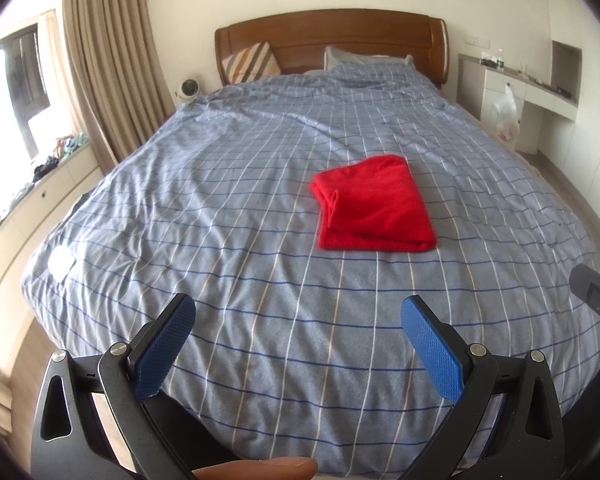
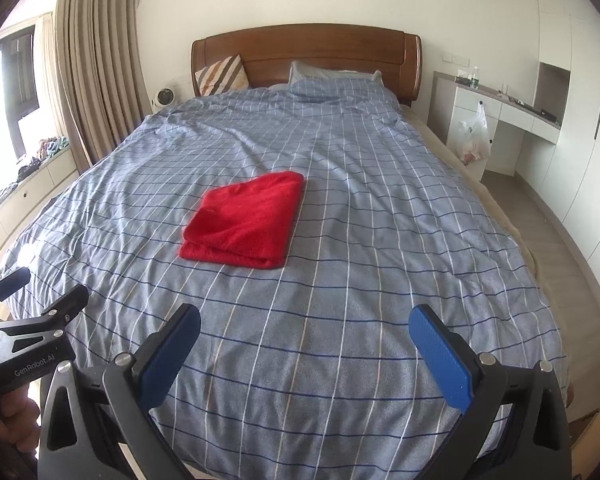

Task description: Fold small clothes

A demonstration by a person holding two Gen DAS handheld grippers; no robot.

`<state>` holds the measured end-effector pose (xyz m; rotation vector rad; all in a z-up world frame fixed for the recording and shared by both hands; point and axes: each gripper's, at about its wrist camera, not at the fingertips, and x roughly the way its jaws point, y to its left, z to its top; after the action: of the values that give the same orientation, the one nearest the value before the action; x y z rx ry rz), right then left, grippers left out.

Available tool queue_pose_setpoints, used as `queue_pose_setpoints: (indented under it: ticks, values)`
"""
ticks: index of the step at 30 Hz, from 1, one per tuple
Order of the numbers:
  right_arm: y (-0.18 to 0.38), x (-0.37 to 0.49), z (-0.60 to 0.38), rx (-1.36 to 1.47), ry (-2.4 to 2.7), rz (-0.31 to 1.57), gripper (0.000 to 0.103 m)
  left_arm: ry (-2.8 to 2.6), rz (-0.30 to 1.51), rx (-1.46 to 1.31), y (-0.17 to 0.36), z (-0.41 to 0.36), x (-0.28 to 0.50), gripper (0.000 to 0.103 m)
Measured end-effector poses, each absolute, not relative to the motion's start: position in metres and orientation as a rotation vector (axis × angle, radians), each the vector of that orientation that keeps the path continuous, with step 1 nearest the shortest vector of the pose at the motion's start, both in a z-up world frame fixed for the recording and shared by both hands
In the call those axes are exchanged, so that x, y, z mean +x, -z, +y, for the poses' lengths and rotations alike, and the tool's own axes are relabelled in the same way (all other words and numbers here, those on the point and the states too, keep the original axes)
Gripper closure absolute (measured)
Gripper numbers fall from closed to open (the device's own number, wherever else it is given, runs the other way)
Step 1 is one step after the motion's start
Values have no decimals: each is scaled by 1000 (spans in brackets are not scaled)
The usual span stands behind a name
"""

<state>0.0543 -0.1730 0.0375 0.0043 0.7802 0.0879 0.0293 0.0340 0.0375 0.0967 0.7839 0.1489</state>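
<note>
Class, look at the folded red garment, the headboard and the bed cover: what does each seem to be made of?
Red garment: soft, matte fabric, perhaps fleece or knit; its folds look thick and rounded. Headboard: apparently varnished wood; brown with a slight sheen and grain. Bed cover: thin woven cloth, probably cotton; matte, finely creased, with a printed check.

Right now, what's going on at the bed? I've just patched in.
A person holds a two-finger gripper in each hand over the foot of a bed with a blue checked duvet. The left gripper and the right gripper are both open and hold nothing. A red garment lies folded into a compact rectangle near the middle of the duvet, ahead of both grippers and touched by neither. No other clothes show on the bed, so this piece looks finished.
</note>
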Motion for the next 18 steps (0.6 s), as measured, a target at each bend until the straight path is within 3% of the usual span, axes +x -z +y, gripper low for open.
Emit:
queue_pose_setpoints:
  ticks: [18]
  values:
    - [-51, 41, -164, -60, -65, 758, 0, -158, 760, 134, -55, 21, 17, 0]
